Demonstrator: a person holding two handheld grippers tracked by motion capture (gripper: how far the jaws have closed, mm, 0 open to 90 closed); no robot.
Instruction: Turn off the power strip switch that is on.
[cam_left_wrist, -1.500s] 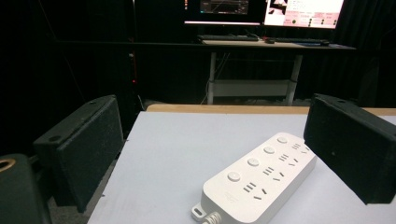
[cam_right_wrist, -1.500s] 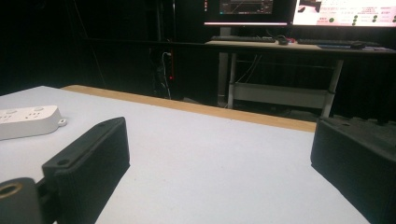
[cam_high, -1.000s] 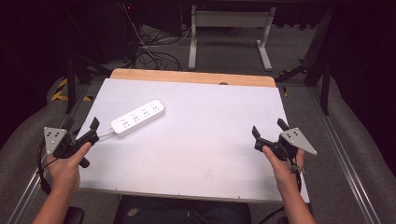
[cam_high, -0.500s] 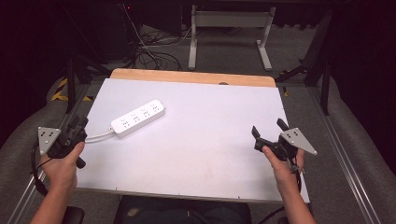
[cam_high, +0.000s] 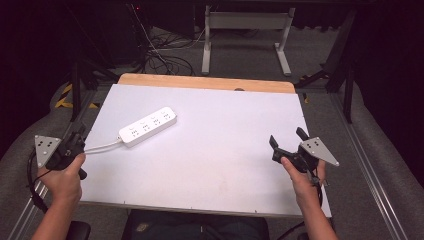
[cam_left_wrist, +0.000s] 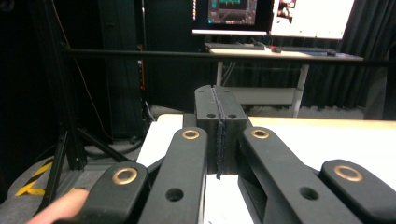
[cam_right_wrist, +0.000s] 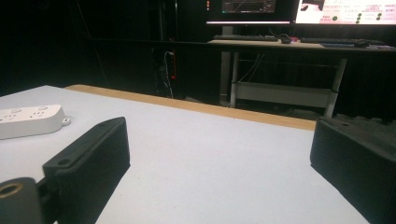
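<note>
Nearest to us, at the front left corner of the table (cam_high: 210, 165), our left gripper (cam_high: 78, 136) has just been closing and now sits with its jaws pressed flat together, nothing between them. The left gripper view makes that plain: the two pads meet in one seam, bare white surface beyond. Across the front edge, at the table's right side, our right gripper (cam_high: 287, 141) hovers with its jaws spread wide and empty.

Moving out from that left corner, the white cord (cam_high: 102, 146) runs from just beside the left gripper up to the power strip (cam_high: 147, 126), which lies flat and slanted on the table's left half, well apart from the right gripper. Farther back, the wooden strip (cam_high: 205, 82) edges the far side of the table.

We judge this to be the very start: both hands parked at the table's near corners, the strip untouched. The next move calls for the left jaws to open again before anything can be picked up, then a reach toward the strip or its cord, which lies closest.

From the high view we get the whole layout and the cord's run. From the right gripper view we get the strip (cam_right_wrist: 29, 121) low and side-on at the far left, its sockets facing up. Out past the table's far edge, that same view picks up a desk (cam_right_wrist: 299, 44) with lit monitors (cam_right_wrist: 289, 10).
</note>
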